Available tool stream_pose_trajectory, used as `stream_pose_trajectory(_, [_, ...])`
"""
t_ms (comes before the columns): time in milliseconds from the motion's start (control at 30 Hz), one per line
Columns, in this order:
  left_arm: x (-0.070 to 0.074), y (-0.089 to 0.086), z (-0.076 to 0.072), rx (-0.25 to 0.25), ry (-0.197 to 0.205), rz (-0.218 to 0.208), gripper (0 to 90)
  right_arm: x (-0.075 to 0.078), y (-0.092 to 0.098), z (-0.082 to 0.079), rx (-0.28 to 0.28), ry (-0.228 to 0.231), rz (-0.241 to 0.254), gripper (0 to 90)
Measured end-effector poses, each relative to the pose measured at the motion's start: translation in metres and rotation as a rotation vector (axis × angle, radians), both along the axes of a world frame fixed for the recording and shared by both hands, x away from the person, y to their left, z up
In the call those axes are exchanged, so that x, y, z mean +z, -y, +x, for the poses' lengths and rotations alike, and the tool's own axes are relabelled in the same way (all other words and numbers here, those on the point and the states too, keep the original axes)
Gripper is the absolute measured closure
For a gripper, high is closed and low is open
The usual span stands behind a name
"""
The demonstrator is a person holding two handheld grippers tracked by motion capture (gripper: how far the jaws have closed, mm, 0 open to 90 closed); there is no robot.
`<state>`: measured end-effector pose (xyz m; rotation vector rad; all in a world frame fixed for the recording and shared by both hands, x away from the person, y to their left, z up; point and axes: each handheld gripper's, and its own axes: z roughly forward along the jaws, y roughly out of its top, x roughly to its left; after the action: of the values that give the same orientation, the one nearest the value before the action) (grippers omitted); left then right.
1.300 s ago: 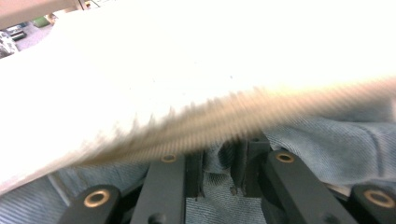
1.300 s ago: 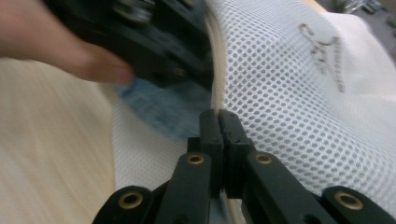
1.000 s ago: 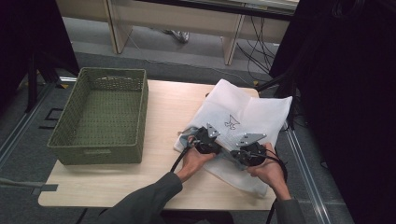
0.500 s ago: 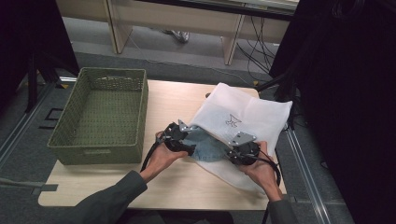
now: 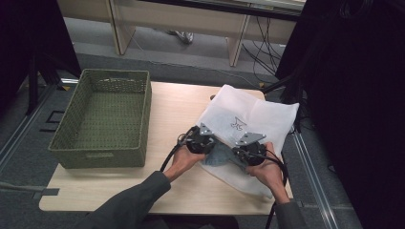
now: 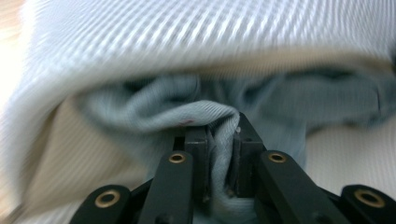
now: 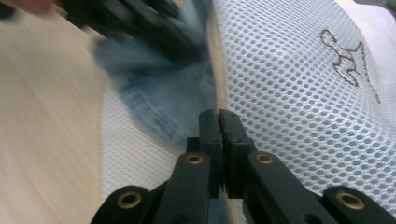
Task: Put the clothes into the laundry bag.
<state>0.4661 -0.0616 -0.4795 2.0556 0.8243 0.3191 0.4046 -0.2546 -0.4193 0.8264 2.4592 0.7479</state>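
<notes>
**Denim at the mouth of the mesh bag**

Our left gripper [image 6: 217, 140], its jaws having just closed, pinched a fold of the blue denim garment [image 6: 205, 116] just under the lip of the white mesh bag [image 5: 258, 119]. Our right gripper [image 7: 218, 122] was clamped on the bag's edge beside the denim. A green basket [image 5: 102, 119] sat well left.

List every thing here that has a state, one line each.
Mesh laundry bag: lying flat on the table, mouth open.
Blue denim garment: partly out of the bag.
Left hand-held gripper: shut on the garment.
Right hand-held gripper: shut at the bag's edge.
Green basket: upright, empty.
</notes>
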Motion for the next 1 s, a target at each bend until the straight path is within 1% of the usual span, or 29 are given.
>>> stream_pose_trajectory(33, [-0.003, 0.007, 0.004, 0.004, -0.007, -0.014, 79.1, 0.000, 0.001, 0.000, 0.021, 0.008, 0.005, 89.7])
stream_pose_trajectory(67, [-0.003, 0.007, 0.004, 0.004, -0.007, -0.014, 79.1, 0.000, 0.001, 0.000, 0.021, 0.008, 0.005, 89.7])
stream_pose_trajectory(100, [-0.009, 0.014, 0.010, 0.000, -0.026, -0.004, 78.7, -0.001, 0.003, -0.001, 0.006, -0.015, 0.008, 89.7])
stream_pose_trajectory(133, [-0.013, 0.017, 0.012, 0.006, -0.024, 0.010, 78.7, -0.001, 0.003, -0.001, 0.006, -0.015, 0.008, 89.7])
stream_pose_trajectory(167, [-0.020, 0.020, 0.018, 0.022, -0.036, -0.008, 77.0, -0.003, 0.005, 0.001, -0.012, -0.019, 0.016, 89.7])
stream_pose_trajectory(200, [-0.019, 0.019, 0.018, 0.007, -0.047, -0.015, 75.4, -0.005, 0.005, 0.002, -0.006, -0.015, 0.015, 89.7])
stream_pose_trajectory(233, [-0.016, 0.018, 0.016, -0.004, -0.035, 0.001, 73.1, -0.005, 0.006, 0.002, -0.011, -0.022, 0.010, 89.7])
stream_pose_trajectory(267, [-0.014, 0.016, 0.015, -0.028, -0.030, 0.009, 69.8, -0.005, 0.006, 0.003, 0.005, -0.008, 0.000, 89.6])
stream_pose_trajectory(300, [-0.012, 0.013, 0.014, -0.051, -0.029, 0.011, 65.0, -0.005, 0.006, 0.002, -0.011, -0.009, 0.003, 88.1])
stream_pose_trajectory(333, [-0.012, 0.013, 0.014, -0.051, -0.029, 0.011, 58.1, -0.005, 0.006, 0.002, -0.011, -0.009, 0.003, 88.1])
stream_pose_trajectory(367, [-0.009, 0.007, 0.013, -0.076, -0.035, 0.032, 52.0, -0.006, 0.006, 0.003, -0.031, 0.002, 0.001, 74.8])
stream_pose_trajectory(400, [-0.007, 0.004, 0.012, -0.065, -0.033, 0.039, 48.4, -0.007, 0.006, 0.003, -0.045, 0.024, -0.019, 69.1])
stream_pose_trajectory(433, [-0.007, 0.002, 0.011, -0.068, -0.036, 0.039, 45.4, -0.008, 0.004, 0.003, -0.062, 0.046, -0.032, 63.5])
stream_pose_trajectory(467, [-0.007, 0.002, 0.011, -0.068, -0.036, 0.039, 42.0, -0.008, 0.004, 0.003, -0.062, 0.046, -0.032, 63.5])
stream_pose_trajectory(500, [-0.007, 0.000, 0.010, -0.077, -0.042, 0.034, 42.0, -0.010, 0.003, 0.003, -0.075, 0.050, -0.043, 59.5])
stream_pose_trajectory(533, [-0.007, -0.002, 0.005, -0.108, -0.041, 0.048, 38.8, -0.011, -0.001, 0.003, -0.085, 0.067, -0.066, 54.0])
stream_pose_trajectory(567, [-0.007, -0.002, 0.005, -0.108, -0.041, 0.048, 37.0, -0.011, -0.001, 0.003, -0.085, 0.067, -0.066, 54.0])
stream_pose_trajectory(600, [-0.007, -0.004, 0.002, -0.122, -0.050, 0.055, 34.8, -0.012, -0.007, 0.004, -0.088, 0.099, -0.116, 53.0])
stream_pose_trajectory(667, [-0.006, -0.005, 0.000, -0.121, -0.051, 0.064, 32.2, -0.012, -0.009, 0.005, -0.094, 0.108, -0.127, 53.0])
stream_pose_trajectory(700, [-0.005, -0.008, -0.002, -0.117, -0.049, 0.067, 30.9, -0.016, -0.013, 0.012, -0.112, 0.126, -0.157, 52.6])
stream_pose_trajectory(733, [-0.004, -0.010, -0.003, -0.119, -0.051, 0.070, 29.2, -0.017, -0.015, 0.015, -0.114, 0.126, -0.163, 52.8])
stream_pose_trajectory(767, [-0.004, -0.010, -0.003, -0.119, -0.051, 0.070, 28.4, -0.019, -0.017, 0.018, -0.125, 0.128, -0.162, 55.6])
stream_pose_trajectory(800, [-0.003, -0.013, -0.004, -0.116, -0.054, 0.069, 28.4, -0.019, -0.017, 0.018, -0.125, 0.128, -0.162, 55.6])
stream_pose_trajectory(833, [-0.005, -0.016, -0.007, -0.120, -0.063, 0.069, 28.0, -0.019, -0.018, 0.022, -0.135, 0.122, -0.176, 70.1])
stream_pose_trajectory(867, [-0.005, -0.016, -0.007, -0.120, -0.063, 0.069, 27.7, -0.019, -0.018, 0.022, -0.135, 0.122, -0.176, 70.1])
stream_pose_trajectory(900, [-0.008, -0.017, -0.008, -0.123, -0.063, 0.076, 27.7, -0.018, -0.014, 0.025, -0.102, 0.099, -0.144, 84.0])
stream_pose_trajectory(933, [-0.008, -0.017, -0.008, -0.123, -0.063, 0.076, 27.7, -0.017, -0.013, 0.025, -0.092, 0.072, -0.122, 86.5])
stream_pose_trajectory(967, [-0.009, -0.016, -0.010, -0.124, -0.056, 0.080, 28.3, -0.016, -0.012, 0.024, -0.087, 0.073, -0.117, 89.8])
stream_pose_trajectory(1000, [-0.009, -0.016, -0.010, -0.124, -0.056, 0.080, 30.2, -0.014, -0.013, 0.022, -0.092, 0.053, -0.103, 90.0])
